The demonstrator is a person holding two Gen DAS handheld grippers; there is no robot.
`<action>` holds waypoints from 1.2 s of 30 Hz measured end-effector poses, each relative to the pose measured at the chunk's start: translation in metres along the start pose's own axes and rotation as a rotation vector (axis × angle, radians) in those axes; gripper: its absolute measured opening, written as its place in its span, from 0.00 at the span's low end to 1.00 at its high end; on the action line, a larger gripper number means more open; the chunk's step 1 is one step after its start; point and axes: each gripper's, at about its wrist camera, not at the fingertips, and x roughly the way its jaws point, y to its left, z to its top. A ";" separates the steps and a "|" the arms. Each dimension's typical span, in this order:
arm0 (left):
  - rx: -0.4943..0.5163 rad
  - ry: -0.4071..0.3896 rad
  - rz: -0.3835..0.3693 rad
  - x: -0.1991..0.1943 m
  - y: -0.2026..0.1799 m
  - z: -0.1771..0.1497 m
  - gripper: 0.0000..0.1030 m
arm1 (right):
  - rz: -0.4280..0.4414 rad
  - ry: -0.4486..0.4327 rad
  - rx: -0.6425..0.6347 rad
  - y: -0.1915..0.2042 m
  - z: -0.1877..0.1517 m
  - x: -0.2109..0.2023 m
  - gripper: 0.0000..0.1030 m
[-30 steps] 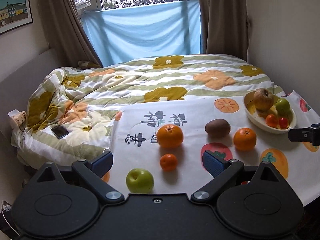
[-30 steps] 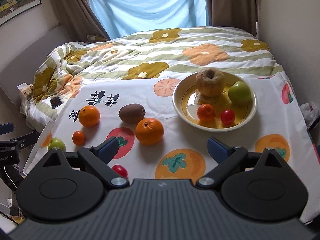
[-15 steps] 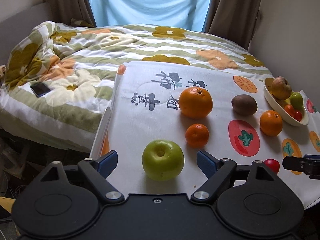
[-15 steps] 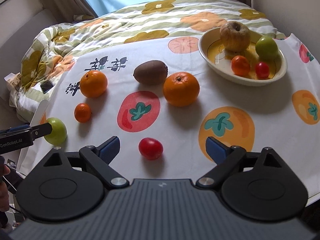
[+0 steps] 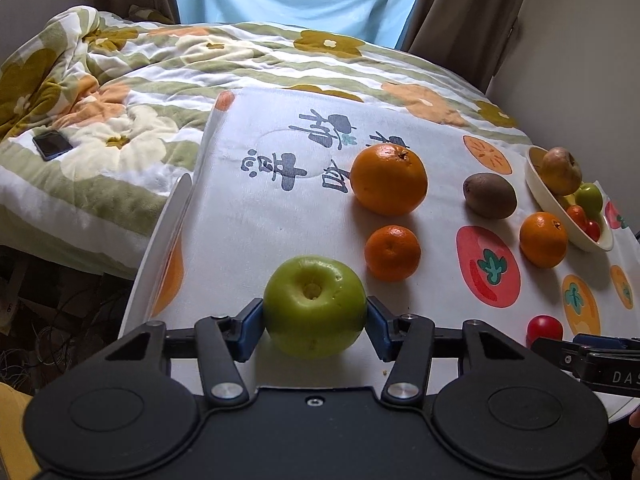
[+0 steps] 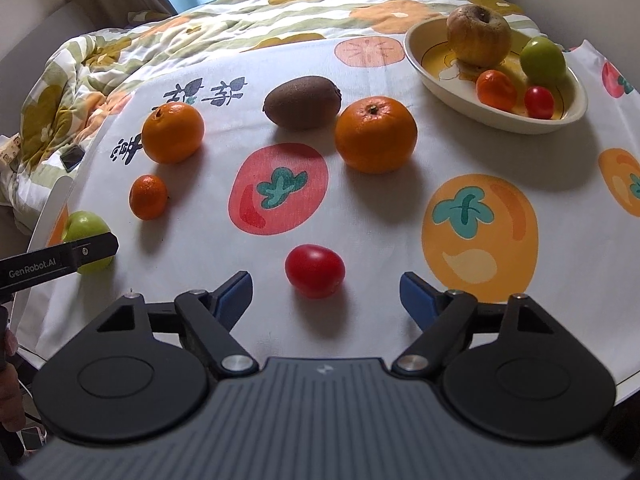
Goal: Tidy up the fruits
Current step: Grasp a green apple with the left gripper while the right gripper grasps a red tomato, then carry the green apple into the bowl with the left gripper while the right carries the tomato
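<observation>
On a fruit-print tablecloth [image 6: 400, 216] spread beside a floral quilt [image 5: 120, 92], a green apple [image 5: 314, 306] at the near left edge is clamped between the blue pads of the left gripper [image 5: 315, 326], whose jaws have just been closing and now press on both its sides. The right gripper [image 6: 326, 294] is seen poised over a red cherry tomato [image 6: 315, 270]; its jaws have just been narrowing but are held wide, and the tomato lies between them, untouched on the cloth. Further back on the cloth, a large orange [image 6: 173, 132], a small mandarin [image 6: 148, 197], a kiwi [image 6: 302, 101] and a second orange [image 6: 375, 133] are laid out apart from one another. At the far right, a cream bowl [image 6: 440, 88] is filled with a brown, wrinkled apple [image 6: 479, 35], a small green fruit [image 6: 543, 59], a mandarin and a cherry tomato. A dark phone [image 5: 52, 145] is left on the quilt.
</observation>
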 end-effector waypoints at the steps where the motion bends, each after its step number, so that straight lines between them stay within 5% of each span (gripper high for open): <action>1: 0.003 0.000 0.000 0.000 0.000 -0.001 0.56 | -0.001 0.001 0.000 0.000 -0.001 0.001 0.85; 17: 0.087 -0.001 0.027 -0.008 -0.008 -0.010 0.56 | -0.001 -0.016 -0.033 0.010 0.002 0.010 0.68; 20: 0.089 -0.008 0.036 -0.011 -0.009 -0.011 0.56 | -0.009 -0.023 -0.047 0.012 0.003 0.010 0.48; 36: 0.142 -0.060 0.058 -0.043 -0.045 0.000 0.56 | 0.064 -0.101 -0.013 -0.011 0.018 -0.022 0.47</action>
